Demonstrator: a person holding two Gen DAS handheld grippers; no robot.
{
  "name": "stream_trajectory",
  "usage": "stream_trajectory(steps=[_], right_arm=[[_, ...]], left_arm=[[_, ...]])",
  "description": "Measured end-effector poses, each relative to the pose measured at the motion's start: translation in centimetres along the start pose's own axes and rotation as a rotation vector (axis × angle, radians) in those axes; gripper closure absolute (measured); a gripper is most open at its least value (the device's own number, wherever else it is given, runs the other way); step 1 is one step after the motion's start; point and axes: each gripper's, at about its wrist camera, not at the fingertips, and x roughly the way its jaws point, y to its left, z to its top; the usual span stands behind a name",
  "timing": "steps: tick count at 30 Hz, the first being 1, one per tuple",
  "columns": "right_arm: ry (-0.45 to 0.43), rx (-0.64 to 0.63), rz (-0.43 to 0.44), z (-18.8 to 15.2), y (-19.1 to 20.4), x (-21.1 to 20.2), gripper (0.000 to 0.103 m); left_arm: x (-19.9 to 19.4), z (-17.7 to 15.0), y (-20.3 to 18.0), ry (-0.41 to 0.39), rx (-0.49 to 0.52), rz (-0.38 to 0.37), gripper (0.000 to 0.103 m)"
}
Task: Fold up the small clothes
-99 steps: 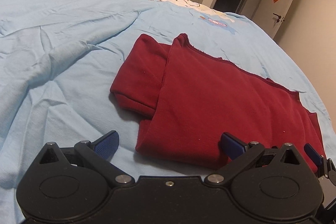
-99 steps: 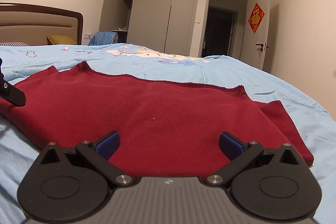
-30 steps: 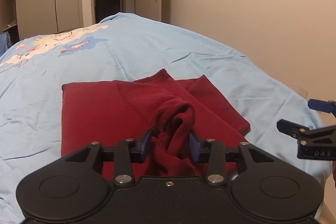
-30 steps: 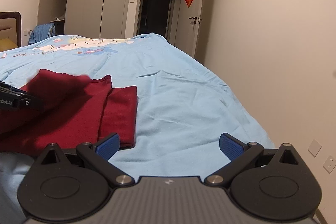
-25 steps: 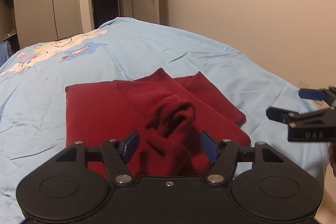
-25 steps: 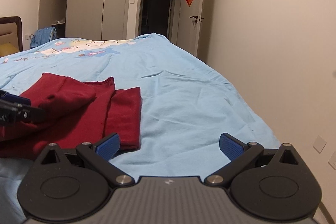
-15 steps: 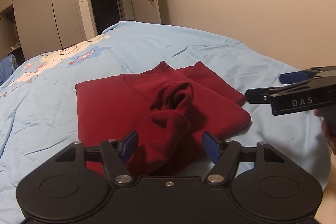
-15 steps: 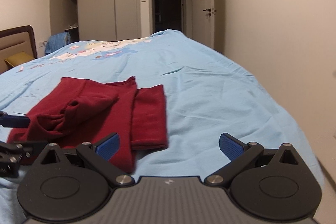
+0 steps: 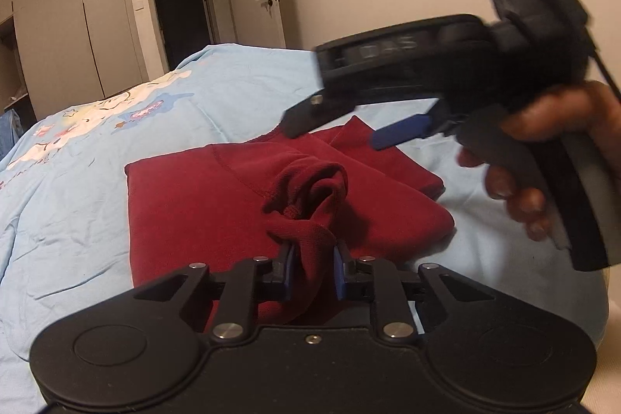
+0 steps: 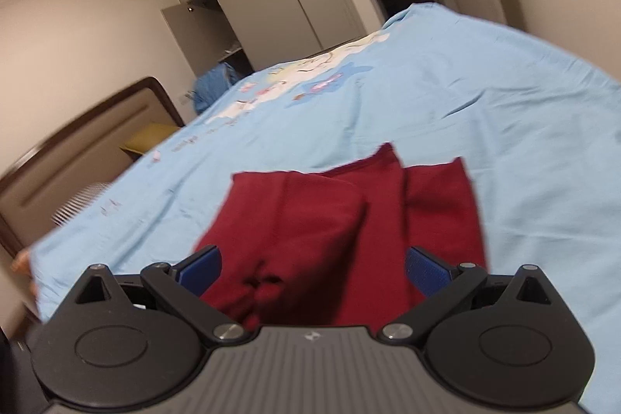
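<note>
light-blue bedsheet point(image 9: 252, 92) | left gripper point(image 9: 312, 272) clenched on dark-red garment point(image 9: 186, 196) near edge | right gripper point(image 10: 312, 272) released above

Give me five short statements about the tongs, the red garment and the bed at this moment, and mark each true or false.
1. The left tongs are shut on a bunched part of the red garment. True.
2. The right tongs grip the garment. False: they are open, above it.
3. The garment lies on a light blue bedsheet. True.
4. The garment is spread out flat. False: it is partly folded, with a rumpled bunch.
5. The dark doorway stands open. True.
</note>
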Motion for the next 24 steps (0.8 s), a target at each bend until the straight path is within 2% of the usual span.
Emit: stream_trajectory(steps=[1,4,10,13,14,15,18,24], right_arm=[[0.002,0.018,0.011,0.3,0.0,0.6,0.002],[0.019,0.055,-0.003,0.8,-0.1,2.5,0.014],[0.06,0.182,-0.05,0.8,-1.8,5.8,0.044],[0.068,0.207,-0.071,0.6,-2.5,6.7,0.065],[0.071,0.212,-0.071,0.5,-2.7,6.9,0.077],[0.073,0.214,-0.067,0.4,-2.7,6.9,0.083],[0.053,0.176,-0.056,0.6,-2.2,6.4,0.094],[-0.038,0.078,-0.071,2.2,-1.2,4.2,0.096]], left_arm=[[0.0,0.0,0.0,0.002,0.0,0.0,0.085],[0.1,0.0,0.2,0.006,-0.007,-0.001,0.088],[0.1,0.1,0.4,0.003,-0.008,0.0,0.092],[0.1,0.2,0.4,-0.011,-0.004,0.002,0.094],[0.0,0.3,0.4,-0.015,-0.002,0.004,0.095],[0.0,0.4,0.3,-0.022,0.0,0.004,0.095],[-0.1,0.9,-0.1,-0.04,0.009,-0.002,0.095],[0.2,2.7,-1.6,-0.093,0.051,-0.057,0.095]])
